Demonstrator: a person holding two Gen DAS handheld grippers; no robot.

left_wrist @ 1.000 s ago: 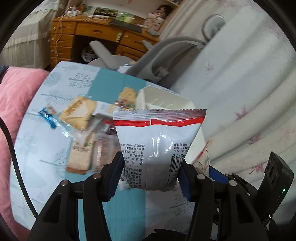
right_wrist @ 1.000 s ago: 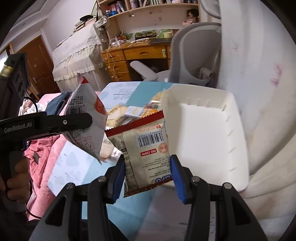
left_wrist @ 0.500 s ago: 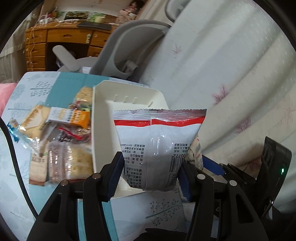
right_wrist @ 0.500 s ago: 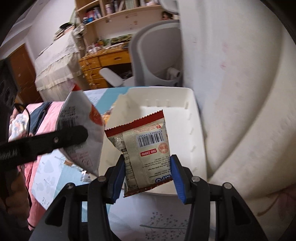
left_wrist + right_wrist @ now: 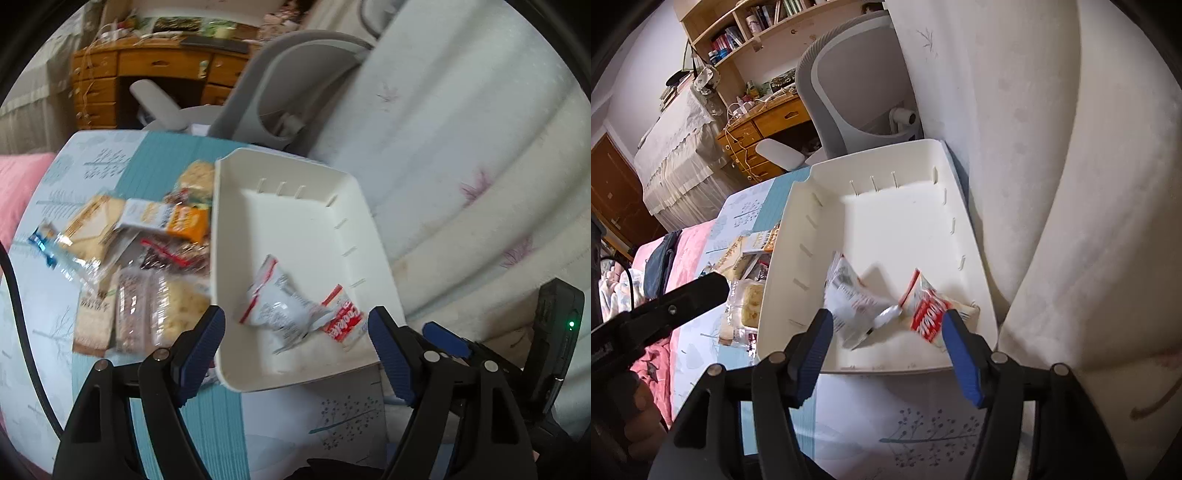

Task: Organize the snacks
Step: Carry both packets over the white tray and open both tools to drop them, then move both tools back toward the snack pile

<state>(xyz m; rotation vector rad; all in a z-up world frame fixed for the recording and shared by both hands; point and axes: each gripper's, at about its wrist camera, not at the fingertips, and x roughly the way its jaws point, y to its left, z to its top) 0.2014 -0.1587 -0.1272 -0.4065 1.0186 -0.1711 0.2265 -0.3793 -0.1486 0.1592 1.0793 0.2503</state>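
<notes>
A white plastic bin (image 5: pixel 291 173) (image 5: pixel 871 162) stands on the teal-and-white tablecloth. Two snack bags lie in its near end: a silver-white bag with a red stripe (image 5: pixel 275 308) (image 5: pixel 851 299) and a red-and-white cookie bag (image 5: pixel 343 321) (image 5: pixel 929 312). My left gripper (image 5: pixel 295 345) is open and empty, just in front of the bin's near rim. My right gripper (image 5: pixel 886 343) is open and empty over the same rim. A pile of loose snack packets (image 5: pixel 147 258) (image 5: pixel 746 280) lies left of the bin.
A grey office chair (image 5: pixel 291 85) (image 5: pixel 857 92) and a wooden desk (image 5: pixel 147 70) stand beyond the table. A white quilted cover (image 5: pixel 461 166) (image 5: pixel 1052 184) rises right against the bin. A pink blanket (image 5: pixel 679 258) lies to the left.
Both grippers have opened and let go of their bags, which now lie in the near end of the bin. Both grippers have moved closer over the bin.
</notes>
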